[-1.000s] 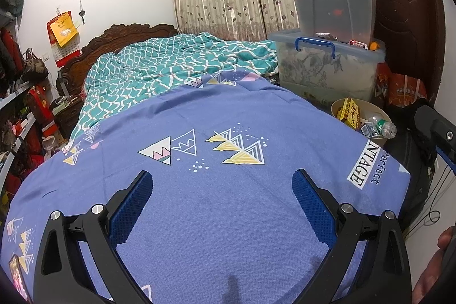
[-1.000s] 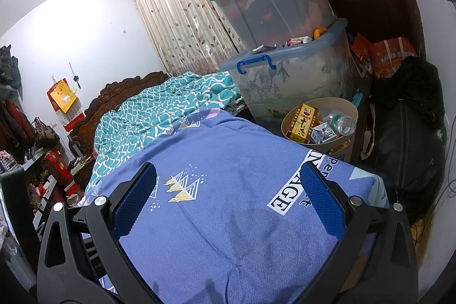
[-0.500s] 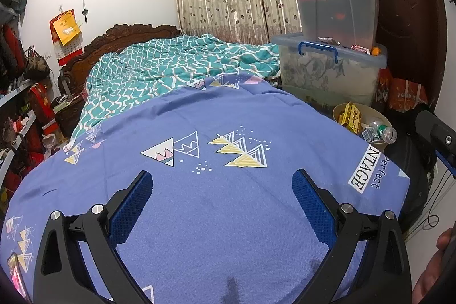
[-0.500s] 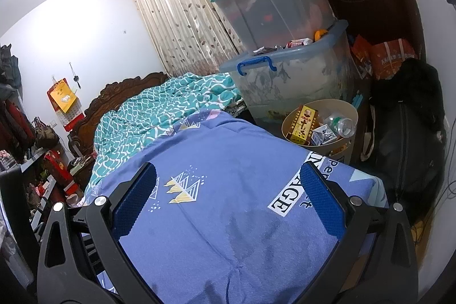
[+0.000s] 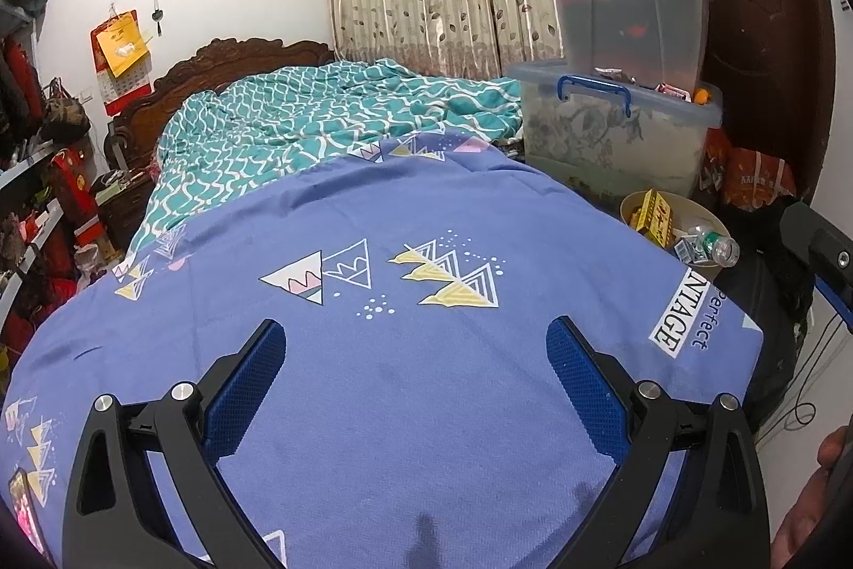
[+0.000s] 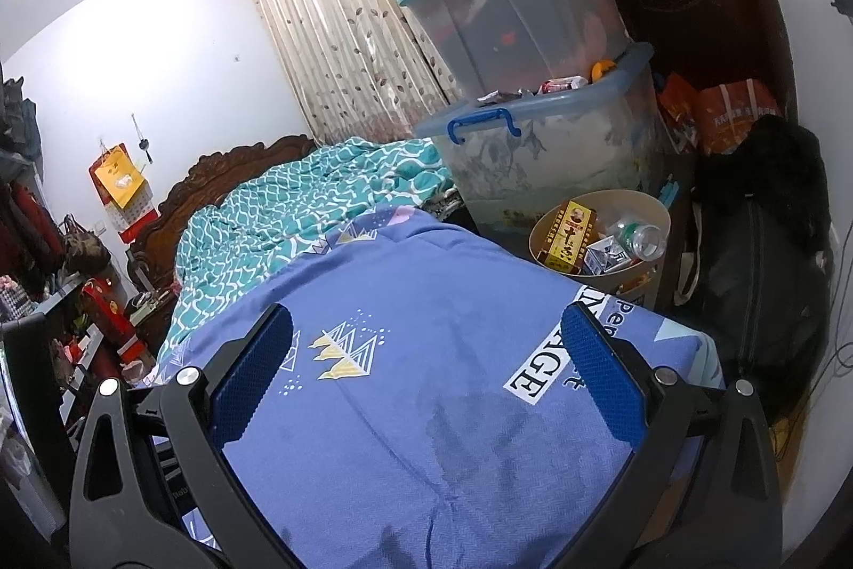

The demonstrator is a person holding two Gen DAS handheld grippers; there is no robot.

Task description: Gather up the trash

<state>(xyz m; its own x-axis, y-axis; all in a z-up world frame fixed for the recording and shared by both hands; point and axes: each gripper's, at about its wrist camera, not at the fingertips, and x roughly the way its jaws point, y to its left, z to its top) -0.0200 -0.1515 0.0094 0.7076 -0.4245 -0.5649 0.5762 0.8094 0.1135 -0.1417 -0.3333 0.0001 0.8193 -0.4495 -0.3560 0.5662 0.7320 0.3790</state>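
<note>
Left gripper: held above the blue bedsheet; blue-padded fingers spread wide, nothing between them.
Right gripper: also held above the bedsheet, nearer its corner by the waste bin; fingers spread wide, nothing gripped.
Waste bin: beige, round, seen on the floor just beside the bedsheet's far right corner, in front of the lowest storage box.
Trash in bin: a yellow carton is seen standing tilted at the bin's left side; a clear plastic bottle lies across the bin's right side, green band near its neck; a small white-and-blue carton is wedged between the two.
Bedsheet: blue, printed with triangles and a white label reading "NTAGE perfect"; no trash is seen on its visible surface.
Teal quilt: bunched on the bed beyond the bedsheet, toward the carved wooden headboard.
Storage boxes: three clear plastic boxes stacked behind the bin; lowest has a blue handle; small items lie on its lid.
Black bag: slumped to the right of the bin.
Person: part of a hand is seen at the lower right edge of the left wrist view.
</note>
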